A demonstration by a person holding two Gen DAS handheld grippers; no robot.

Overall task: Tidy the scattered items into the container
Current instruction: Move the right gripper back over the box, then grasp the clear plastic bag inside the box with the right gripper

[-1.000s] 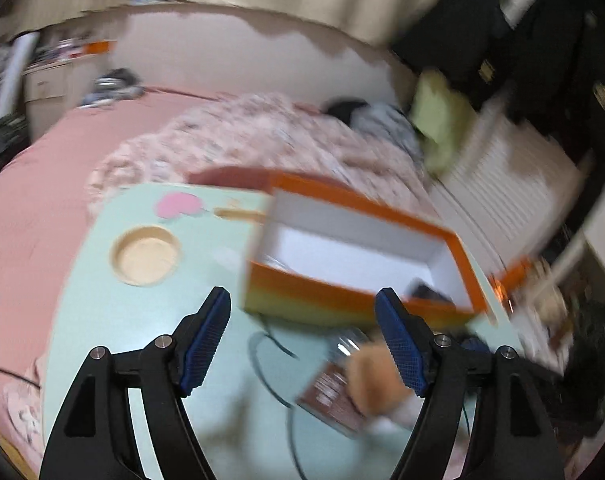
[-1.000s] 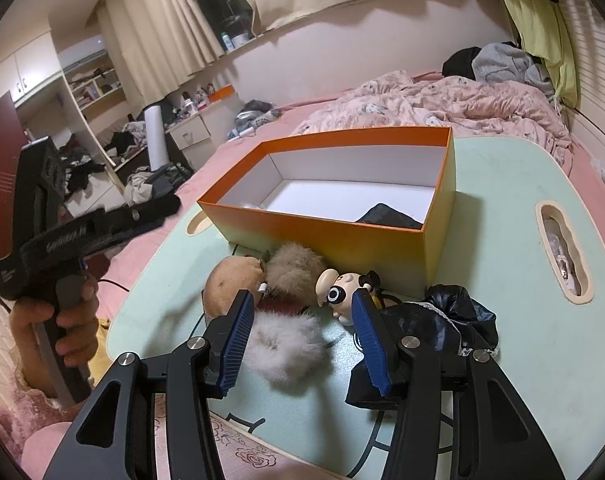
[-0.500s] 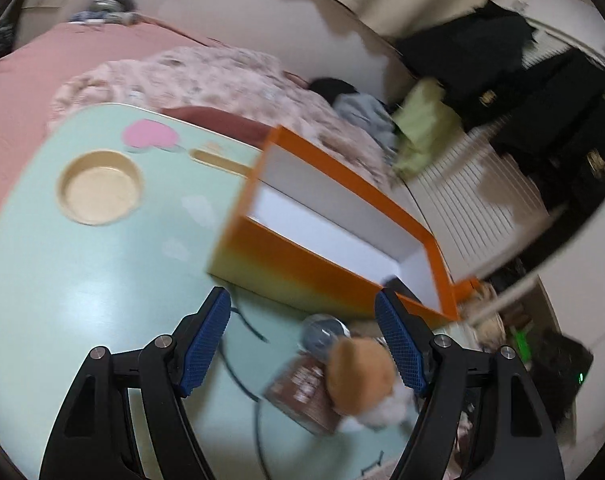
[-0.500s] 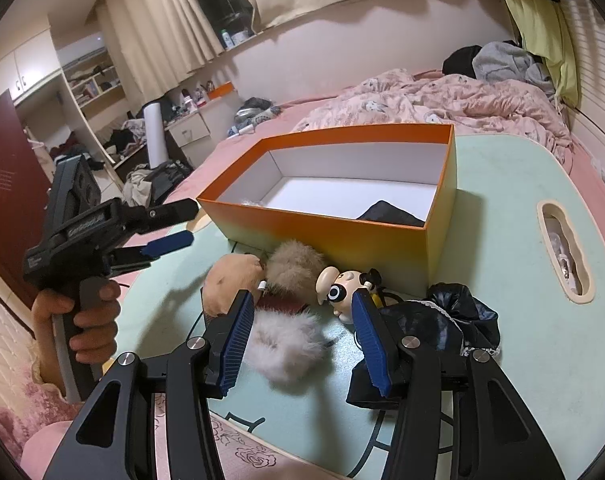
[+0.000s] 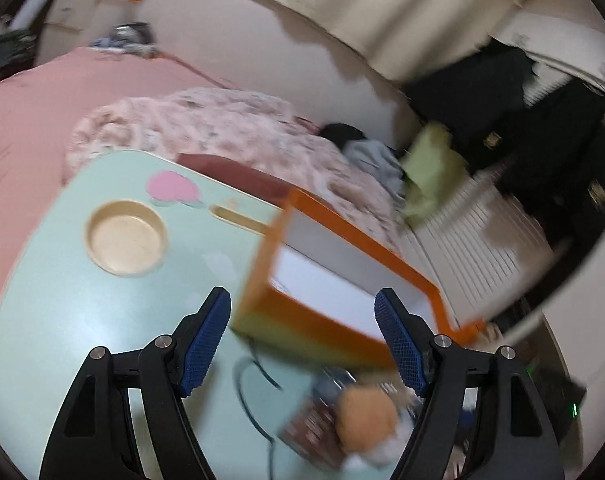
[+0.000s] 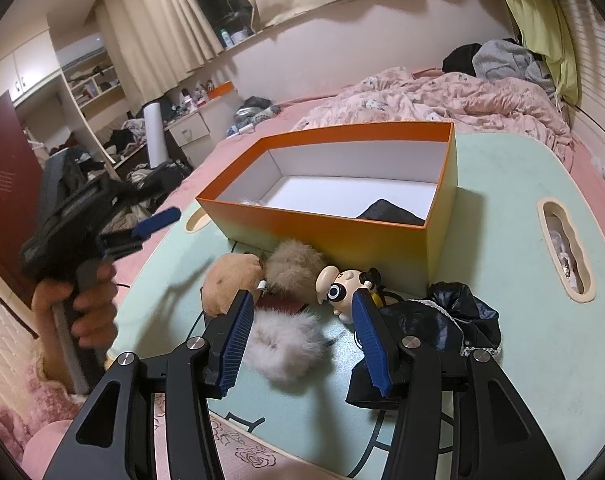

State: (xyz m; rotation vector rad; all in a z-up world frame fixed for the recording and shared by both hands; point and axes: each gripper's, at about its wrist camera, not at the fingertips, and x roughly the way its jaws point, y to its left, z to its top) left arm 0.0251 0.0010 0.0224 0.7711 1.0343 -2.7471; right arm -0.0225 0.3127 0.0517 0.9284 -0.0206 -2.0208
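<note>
An orange box [image 6: 330, 236] with a white inside stands on the mint table [image 6: 522, 320]; a dark item [image 6: 390, 212] lies in it. In front of the box lie a tan plush ball [image 6: 226, 280], a grey-brown fur pom [image 6: 294, 264], a white fur pom [image 6: 286, 344], a cartoon figure [image 6: 342, 288] and a black lacy cloth [image 6: 442, 320]. My right gripper [image 6: 301, 300] hangs open just above the white pom. My left gripper [image 5: 302, 296] is open and empty, facing the box's near corner [image 5: 262, 312], with the tan plush [image 5: 366, 420] low between its fingers. A hand [image 6: 74, 304] holds it at the left.
A black cable [image 5: 254, 380] and a dark red packet [image 5: 314, 428] lie by the plush. The table has a round recess [image 5: 126, 238] and a slot [image 6: 566, 256]. It sits on a bed with a pink quilt [image 6: 442, 96]. Shelves and clutter stand behind.
The left gripper has come lower and closer to the box's left end and has rolled, tilting its view. The right gripper and the items have stayed put.
</note>
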